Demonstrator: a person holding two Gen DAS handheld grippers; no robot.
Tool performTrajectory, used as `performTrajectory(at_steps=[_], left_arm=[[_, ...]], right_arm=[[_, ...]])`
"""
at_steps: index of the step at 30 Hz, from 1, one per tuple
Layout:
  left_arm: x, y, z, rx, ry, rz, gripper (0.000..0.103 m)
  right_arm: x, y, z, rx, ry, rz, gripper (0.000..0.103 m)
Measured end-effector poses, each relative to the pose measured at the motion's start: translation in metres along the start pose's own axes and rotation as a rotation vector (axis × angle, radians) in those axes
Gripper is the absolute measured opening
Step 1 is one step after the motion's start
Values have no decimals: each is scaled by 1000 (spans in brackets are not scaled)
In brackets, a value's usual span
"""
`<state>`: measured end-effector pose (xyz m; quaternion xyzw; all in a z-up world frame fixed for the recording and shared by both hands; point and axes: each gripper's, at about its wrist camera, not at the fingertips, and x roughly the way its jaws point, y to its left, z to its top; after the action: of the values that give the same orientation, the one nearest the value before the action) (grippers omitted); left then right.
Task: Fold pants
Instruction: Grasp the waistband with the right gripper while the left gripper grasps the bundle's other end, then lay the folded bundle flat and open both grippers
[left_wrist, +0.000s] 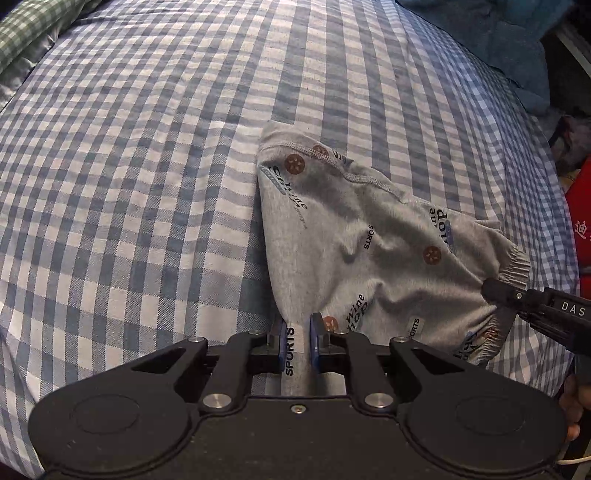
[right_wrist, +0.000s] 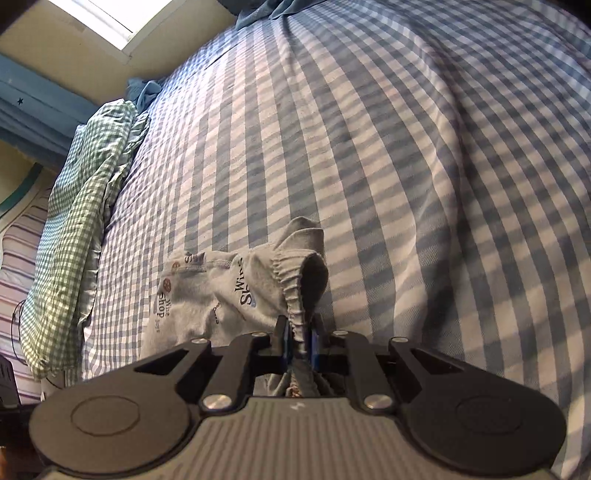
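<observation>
- While our left gripper (left_wrist: 296, 334) pinches a fold of the grey pants (left_wrist: 354, 243), its blue pads (left_wrist: 315, 338) sit nearly closed on the cloth.
- Our right gripper (right_wrist: 299, 338) is likewise clamped tight, on the elastic waistband (right_wrist: 291, 295).
- Between the two, the pants hang bunched, partly lying on the blue checked bedsheet (left_wrist: 129, 166).
- A green checked pillow (right_wrist: 74, 221) lies at the bed's edge.

Both the left tool (left_wrist: 296, 338) and right tool (right_wrist: 299, 341) angle downward, jaws clamped.
</observation>
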<state>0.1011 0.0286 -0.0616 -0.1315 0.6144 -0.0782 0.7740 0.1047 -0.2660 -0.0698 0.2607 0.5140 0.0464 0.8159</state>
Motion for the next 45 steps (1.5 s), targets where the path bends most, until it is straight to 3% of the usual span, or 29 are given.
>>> performTrajectory(at_steps=[7,12,18,25,33,37,42,45], left_arm=[[-12,15,13,48,-1,-54,13],[-27,32,38,61,-36,-88,13],[-43,49,74,109,-109,-98,13],[-62,90,110,103,-208,-50,13],[-84,164,124,-19,-300,48,13],[-81,193,101,-140,-318,111,13],[-62,215,65,-298,-288,84,13],[-55,220,54,-333,-271,90,14]], right_arm=[[-1,27,-7,-39,-46,-43,12],[3,52,0,-58,-47,-20,12],[21,101,29,-159,-53,25,12],[51,170,62,-272,-48,67,12],[99,237,73,-373,-24,128,12],[129,258,75,-408,33,131,12],[151,268,70,-467,101,81,13],[156,263,66,-491,124,14,19]])
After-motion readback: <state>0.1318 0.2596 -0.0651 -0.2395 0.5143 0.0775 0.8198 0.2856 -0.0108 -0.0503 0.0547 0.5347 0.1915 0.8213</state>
